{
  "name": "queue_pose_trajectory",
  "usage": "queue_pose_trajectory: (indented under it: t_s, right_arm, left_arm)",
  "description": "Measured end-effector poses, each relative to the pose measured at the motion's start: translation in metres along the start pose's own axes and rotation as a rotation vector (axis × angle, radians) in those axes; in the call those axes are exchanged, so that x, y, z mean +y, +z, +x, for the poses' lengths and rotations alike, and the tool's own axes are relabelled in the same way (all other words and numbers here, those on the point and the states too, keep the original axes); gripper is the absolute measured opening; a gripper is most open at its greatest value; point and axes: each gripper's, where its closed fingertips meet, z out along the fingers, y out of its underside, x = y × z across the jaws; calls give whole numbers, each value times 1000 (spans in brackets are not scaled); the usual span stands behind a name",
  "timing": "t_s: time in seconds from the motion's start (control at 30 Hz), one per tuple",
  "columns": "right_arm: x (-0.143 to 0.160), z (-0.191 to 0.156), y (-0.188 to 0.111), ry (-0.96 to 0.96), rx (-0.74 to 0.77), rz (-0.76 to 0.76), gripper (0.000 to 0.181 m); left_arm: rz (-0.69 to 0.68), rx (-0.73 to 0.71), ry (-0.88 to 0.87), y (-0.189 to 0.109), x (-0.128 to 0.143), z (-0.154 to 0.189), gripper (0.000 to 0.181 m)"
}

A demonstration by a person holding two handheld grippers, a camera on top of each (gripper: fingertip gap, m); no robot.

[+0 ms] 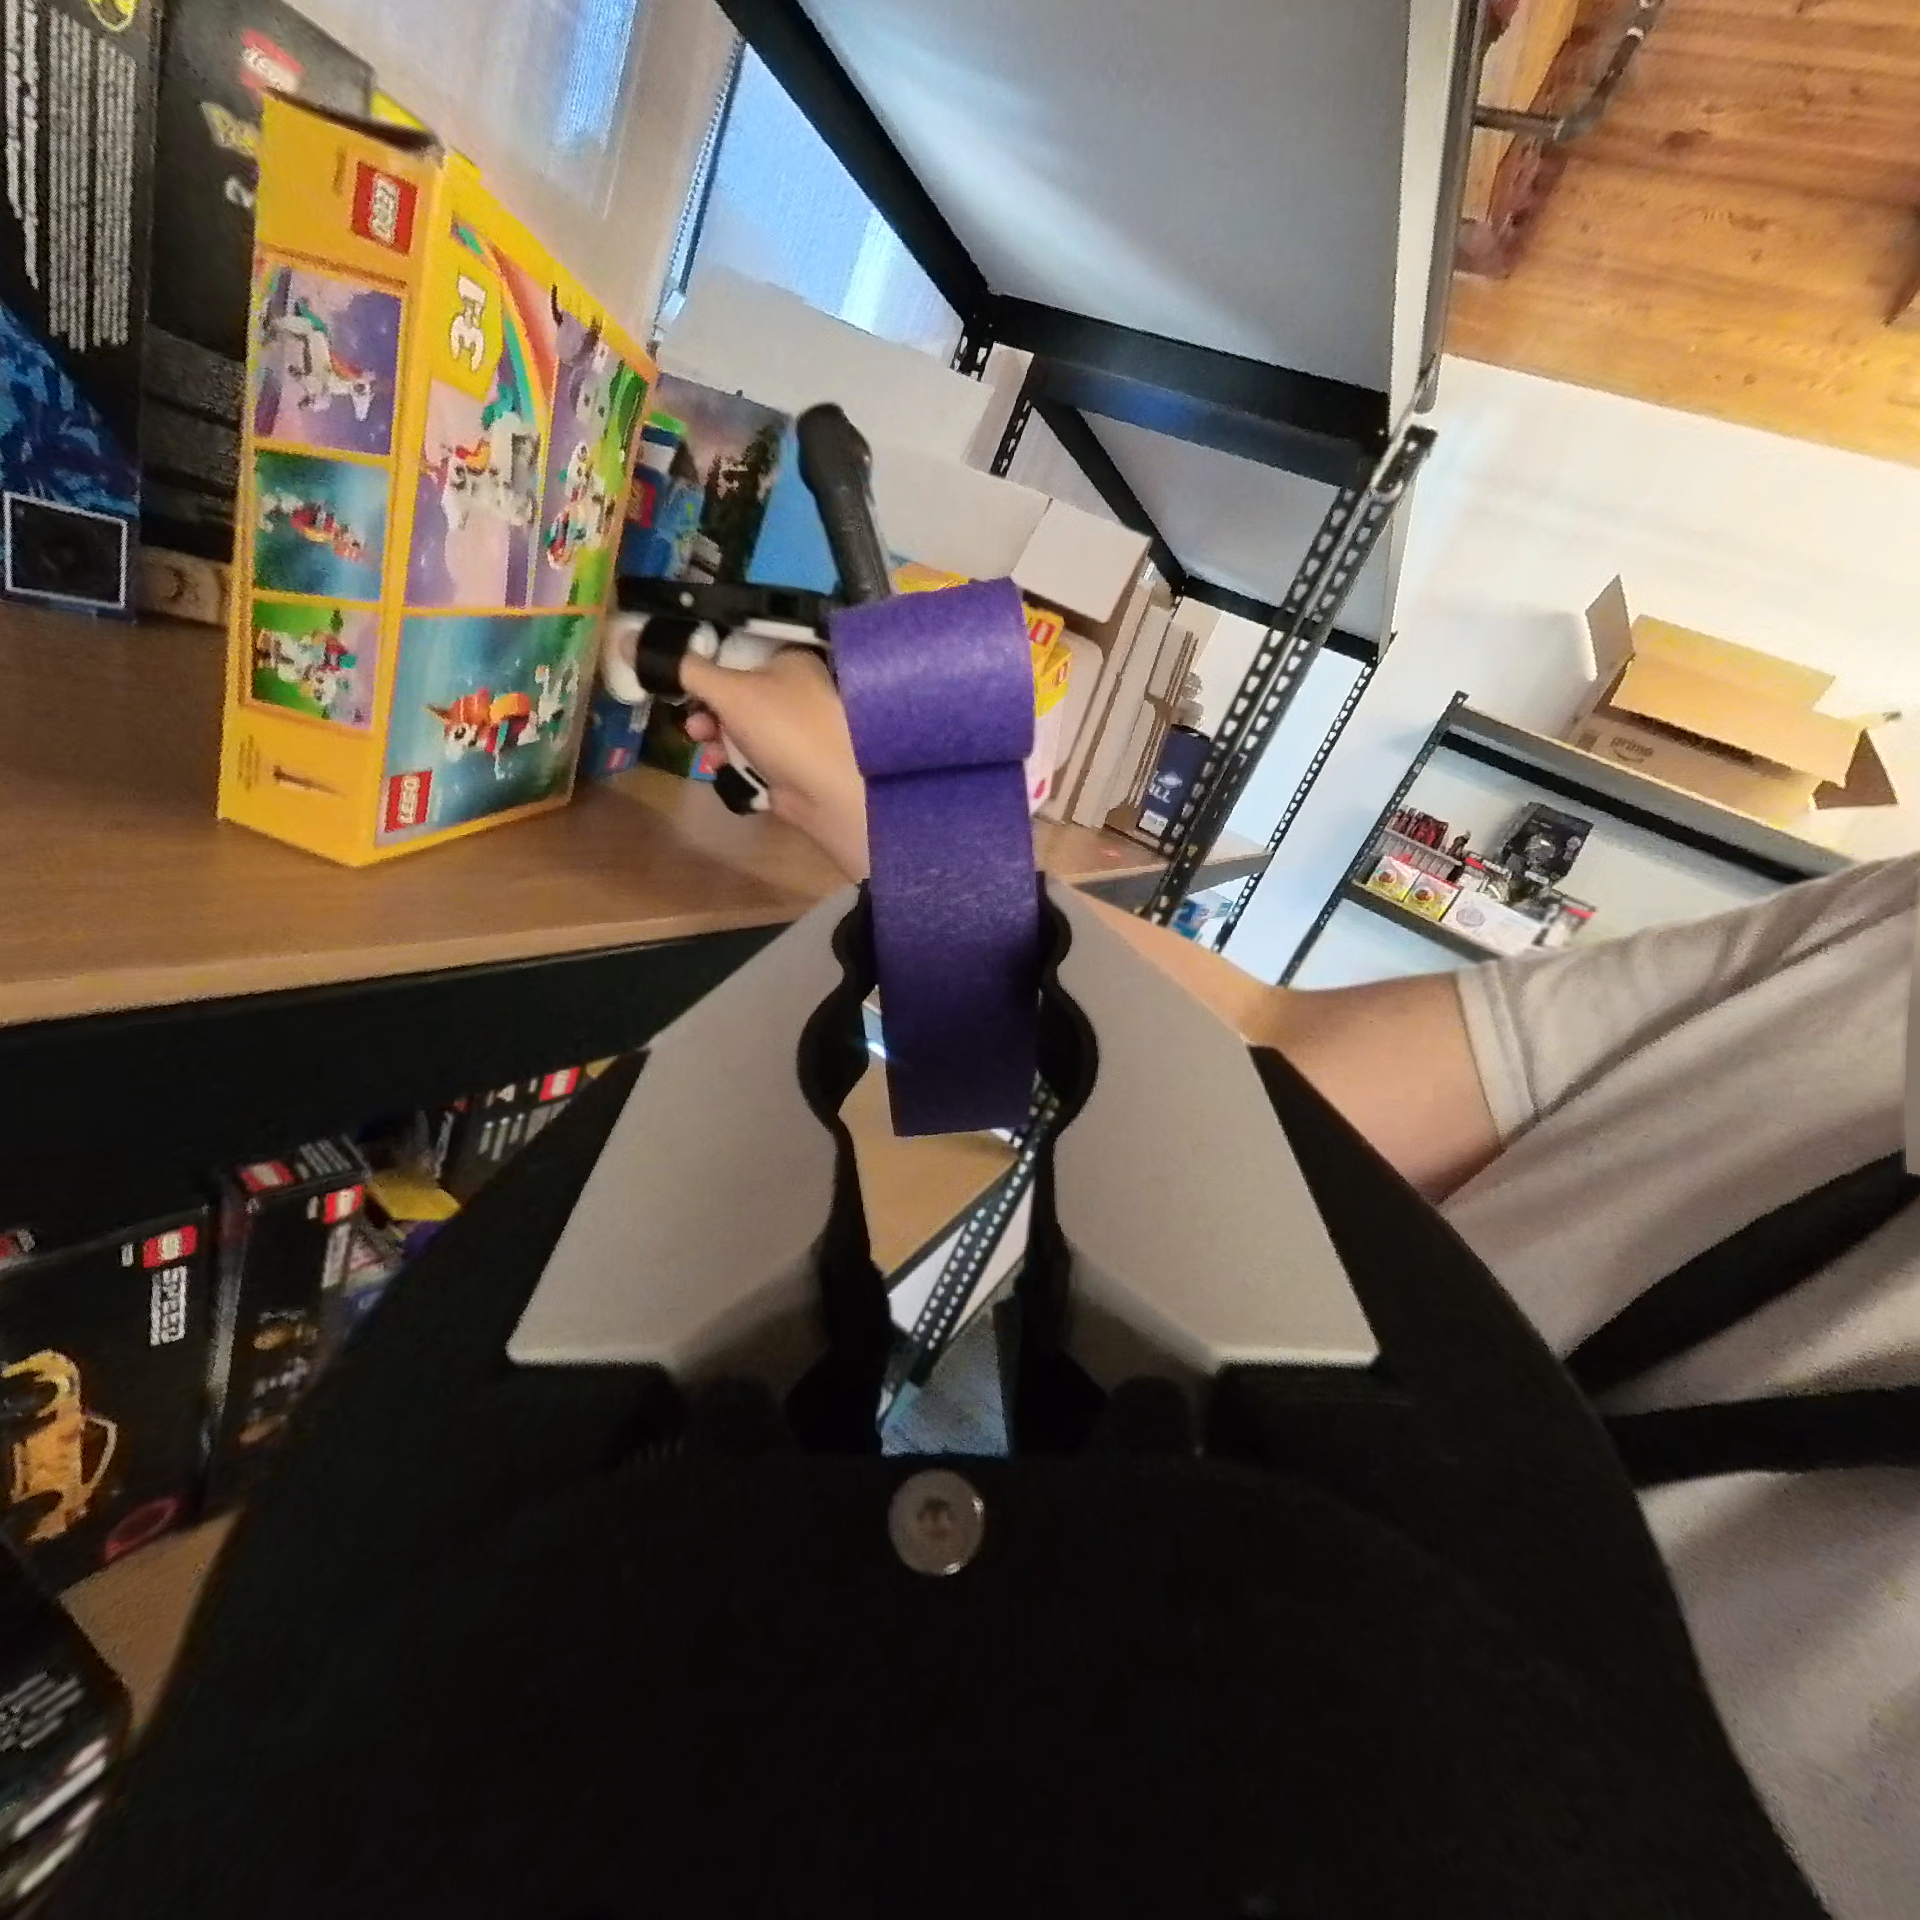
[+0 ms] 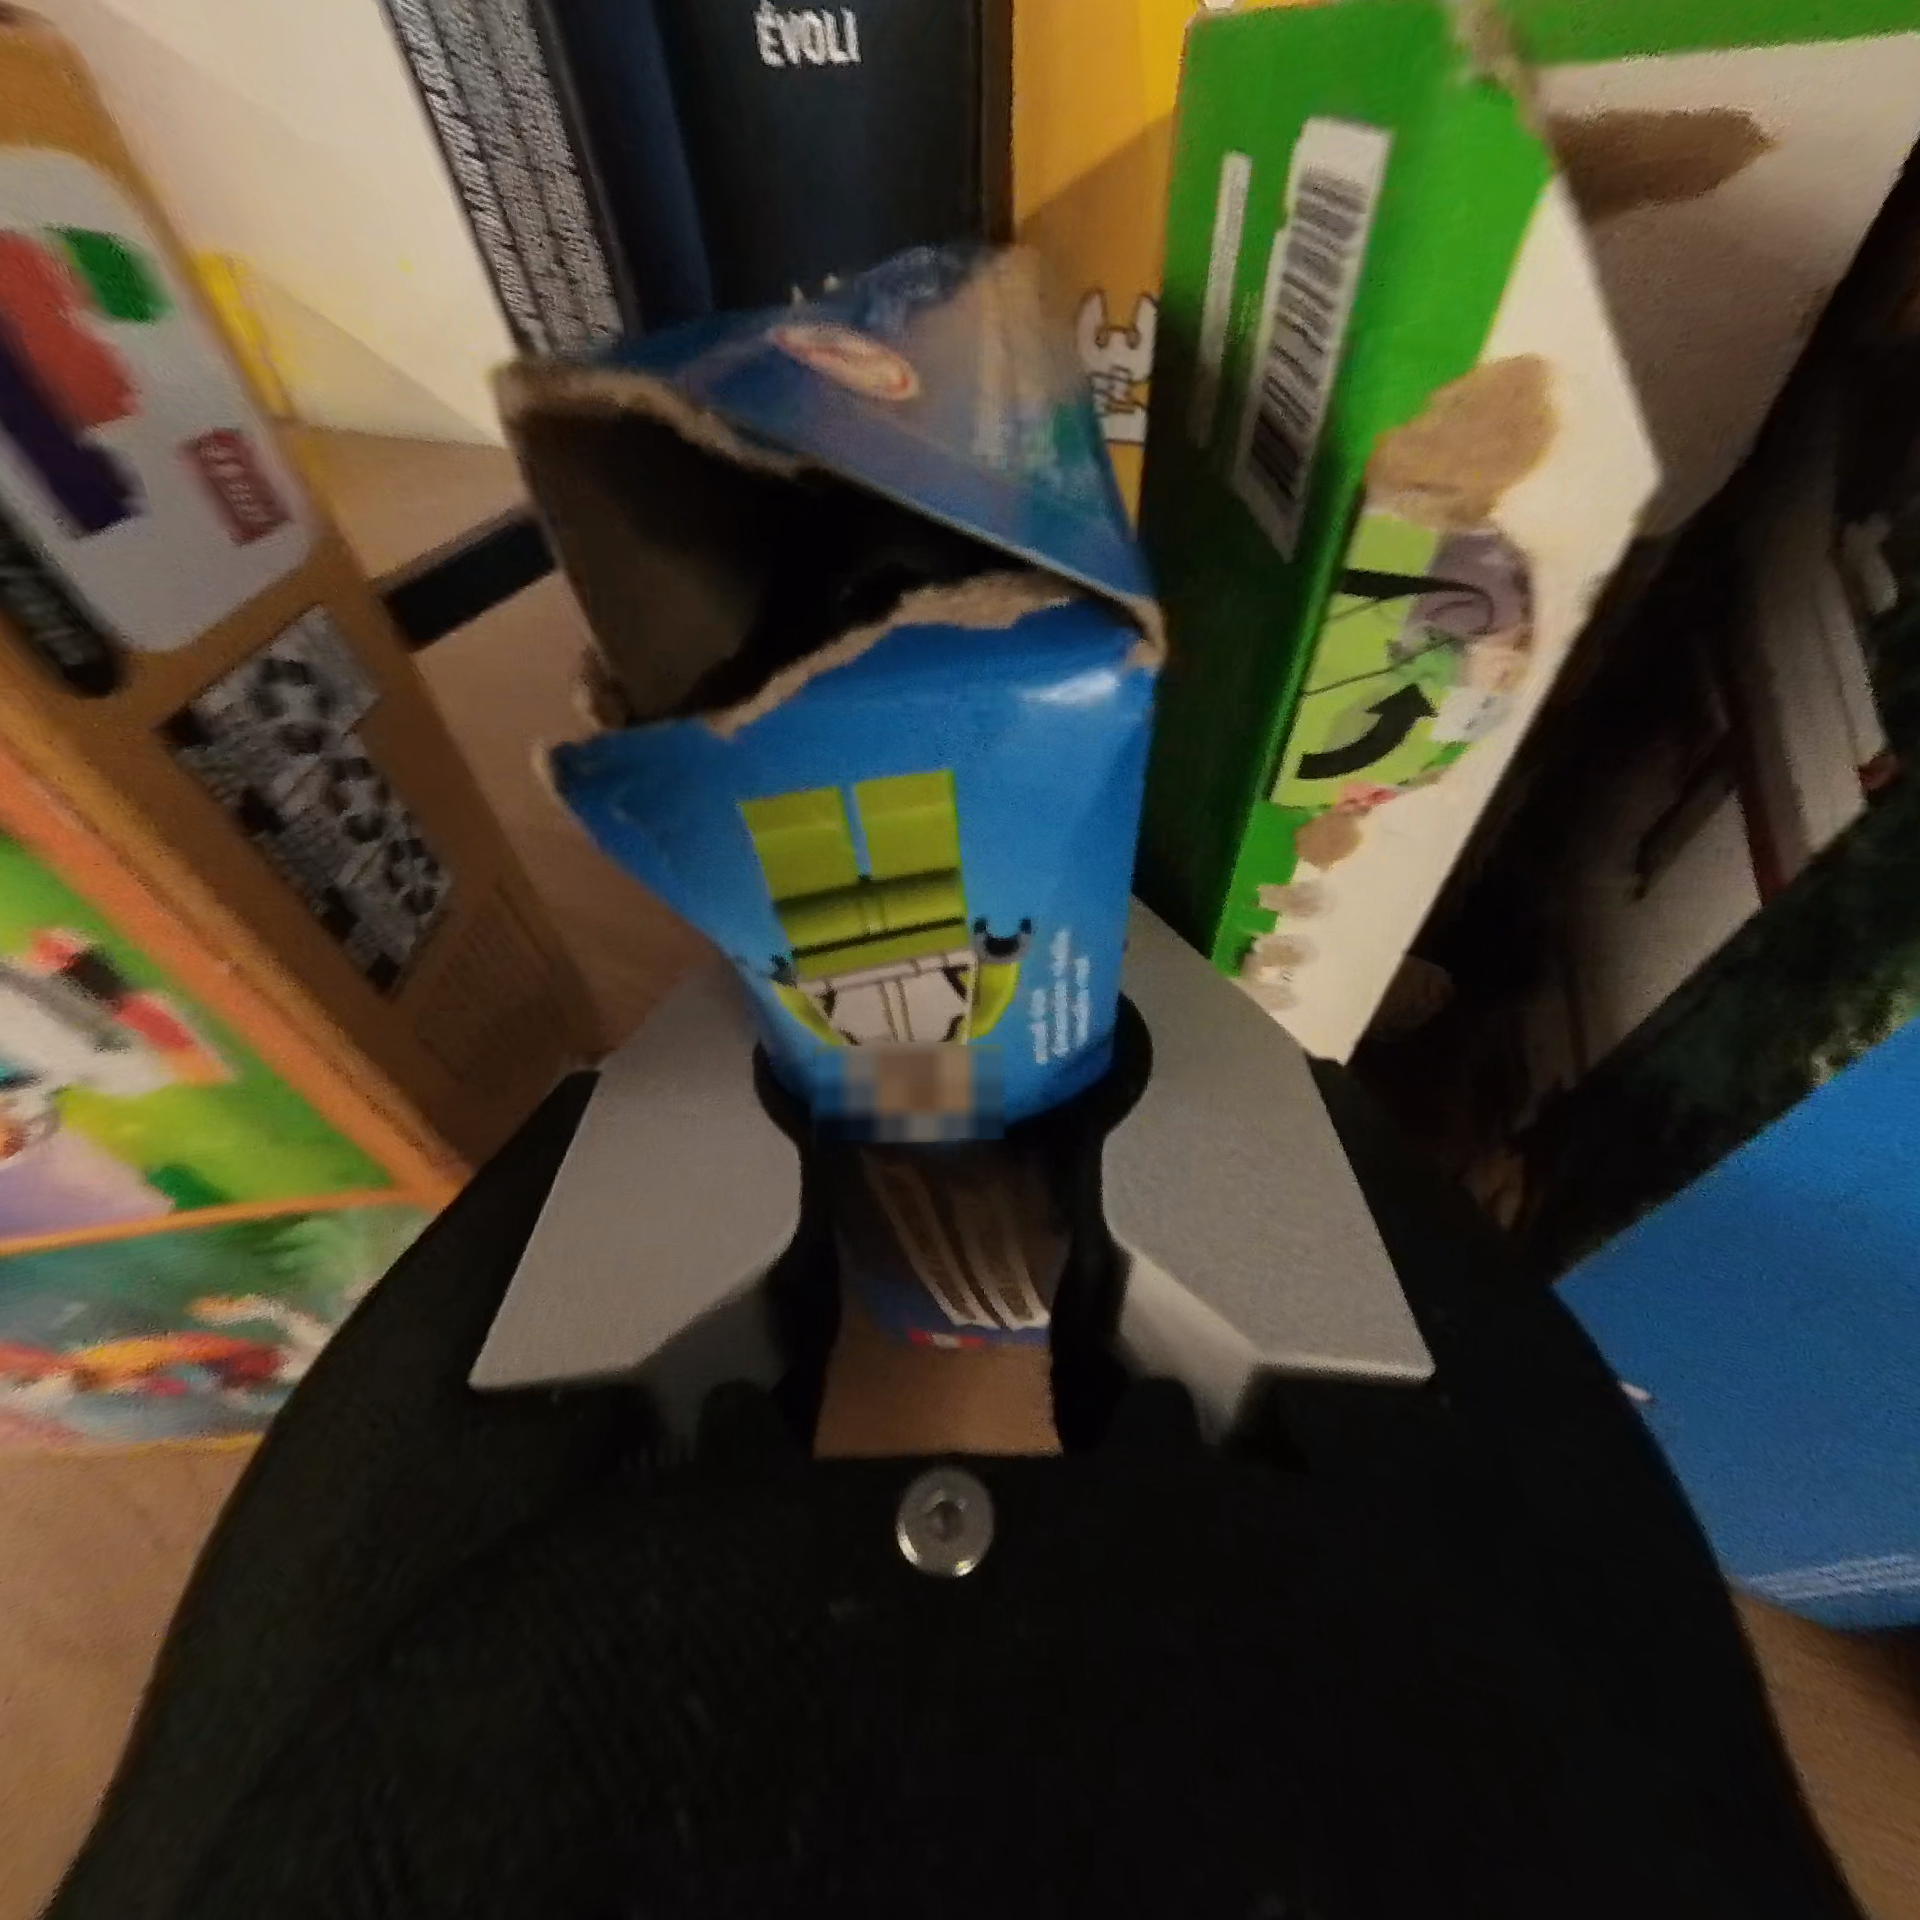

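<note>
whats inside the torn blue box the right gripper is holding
The right gripper is shut on the small blue box. Its torn top gapes open, showing only brown cardboard and dark shadow; any contents are hidden.

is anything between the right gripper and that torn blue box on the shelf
Nothing visible stands between them. The right gripper is already shut on the torn blue box, with its fingers on either side of the box's lower end. The green box stands close on its right; a yellow-edged box sits to the left.
</note>
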Motion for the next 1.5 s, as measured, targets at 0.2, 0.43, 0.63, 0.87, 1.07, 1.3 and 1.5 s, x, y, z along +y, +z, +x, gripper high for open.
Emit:
queue_pose_trajectory:
  t_s: [0.2, 0.43, 0.63, 0.87, 1.07, 1.3, 1.5]
  right_arm:
    - [-12, 1, -69, -86, -11, 168, 53]
    - [1, -8, -125, -134, -301, 209, 52]
    - [-12, -61, -266, -42, -1175, 345, 55]
    - [21, -93, -334, 173, -1833, 53, 44]
    - [19, -110, -368, 166, -2097, 23, 27]
    - [13, -138, -364, -2, -1926, 49, 8]
    - [4, -137, -318, -327, -1406, 113, 8]
  left_arm:
    - [-30, 18, 41, 39, -12, -4, 26]
    - [-93, 94, 91, 112, -5, -14, 26]
    - [-179, 386, 204, 150, 11, 19, 26]
    - [-297, 774, 164, 159, 24, 75, 26]
    - [-370, 887, 160, 151, 23, 89, 26]
    - [-260, 700, 210, 150, -12, 71, 67]
    - [-233, 289, 452, 138, -82, 48, 63]
